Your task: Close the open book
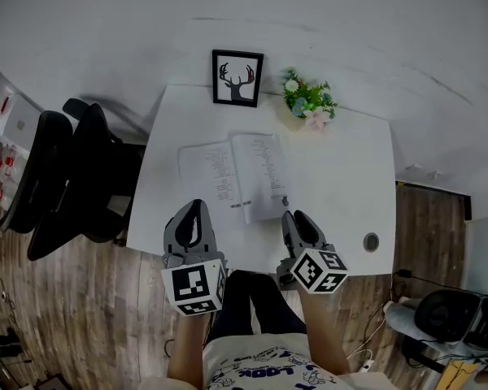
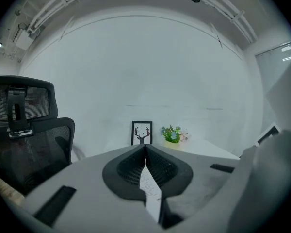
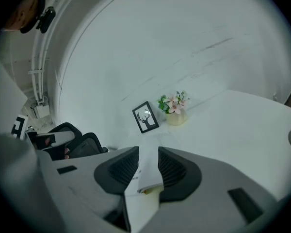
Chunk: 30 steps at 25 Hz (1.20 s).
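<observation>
**Trouble waiting at the corner of the page**

The book [image 1: 236,175] is lying open and flat near the middle of the table [image 1: 350,185], pages up, with its spine running from the near edge toward the far edge. The right claw [image 1: 294,216] is hovering just beside the near corner of the right-hand page. Its jaws are standing apart and pinching nothing, and that corner is showing through the gap in the right gripper view. The left claw [image 1: 197,207] is hanging by the near edge of the left page, jaws closed together and empty.

To my eye the risk is sitting with the right claw. If it is catching only the top leaf, it will be turning a page, or creasing it, rather than shutting the book. If it is going in too low, a jaw may be shoving the whole book along the smooth top toward the picture frame [image 1: 237,78] and flower pot [image 1: 309,100] at the far edge. With nothing pinning the left half, the book could be skidding sideways. And a left claw parked over that page would be getting trapped under the closing half.
</observation>
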{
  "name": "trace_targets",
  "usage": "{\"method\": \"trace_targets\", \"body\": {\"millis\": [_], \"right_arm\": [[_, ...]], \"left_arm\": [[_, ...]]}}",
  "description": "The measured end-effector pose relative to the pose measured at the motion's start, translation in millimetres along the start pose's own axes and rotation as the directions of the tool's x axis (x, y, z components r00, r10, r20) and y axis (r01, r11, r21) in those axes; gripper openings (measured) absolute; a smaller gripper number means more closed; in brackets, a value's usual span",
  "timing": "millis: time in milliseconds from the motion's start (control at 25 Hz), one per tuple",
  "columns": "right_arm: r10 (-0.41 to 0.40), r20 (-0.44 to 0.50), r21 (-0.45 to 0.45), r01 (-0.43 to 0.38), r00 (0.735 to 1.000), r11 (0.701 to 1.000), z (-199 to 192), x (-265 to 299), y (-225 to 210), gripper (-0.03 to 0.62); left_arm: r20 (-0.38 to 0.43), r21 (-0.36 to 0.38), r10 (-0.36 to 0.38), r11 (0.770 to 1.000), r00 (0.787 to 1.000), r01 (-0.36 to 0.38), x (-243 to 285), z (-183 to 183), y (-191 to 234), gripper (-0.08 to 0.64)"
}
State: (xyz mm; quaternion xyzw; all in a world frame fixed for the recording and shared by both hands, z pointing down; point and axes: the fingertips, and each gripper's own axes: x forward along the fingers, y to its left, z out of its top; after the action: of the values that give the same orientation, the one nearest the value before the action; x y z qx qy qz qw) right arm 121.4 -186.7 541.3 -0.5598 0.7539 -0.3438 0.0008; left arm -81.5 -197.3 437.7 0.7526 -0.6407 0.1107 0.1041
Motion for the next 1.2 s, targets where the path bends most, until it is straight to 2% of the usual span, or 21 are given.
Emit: {"method": "trace_targets", "body": {"millis": [240, 440, 680, 1000, 1200], "right_arm": [[0.002, -0.052, 0.183, 0.008, 0.999, 0.983, -35.9, 7.2, -16.5, 0.117], [-0.001, -0.071, 0.332, 0.025, 0.997, 0.943, -58.9, 11.8, -30.0, 0.117], [0.013, -0.082, 0.454, 0.025, 0.997, 0.890, -73.3, 21.0, -35.2, 0.117], [0.026, -0.078, 0.620, 0.028, 0.997, 0.784, -84.5, 35.5, -45.9, 0.138], [0.010, -0.040, 0.743, 0.023, 0.999, 0.668, -86.2, 43.0, -58.9, 0.152]], "left_arm": [[-0.023, 0.010, -0.032, 0.999, 0.999, 0.032, 4.0, -11.0, -9.9, 0.025], [-0.041, 0.008, -0.040, 0.999, 0.998, 0.041, 5.4, -19.0, -10.0, 0.025], [-0.059, 0.000, -0.022, 1.000, 0.998, 0.022, 6.6, -28.3, -2.8, 0.025], [-0.080, -0.007, -0.001, 1.000, 0.997, 0.001, 8.9, -37.6, 4.1, 0.025], [-0.086, -0.006, 0.020, 1.000, 0.996, -0.021, 10.1, -38.0, 12.6, 0.025]]}}
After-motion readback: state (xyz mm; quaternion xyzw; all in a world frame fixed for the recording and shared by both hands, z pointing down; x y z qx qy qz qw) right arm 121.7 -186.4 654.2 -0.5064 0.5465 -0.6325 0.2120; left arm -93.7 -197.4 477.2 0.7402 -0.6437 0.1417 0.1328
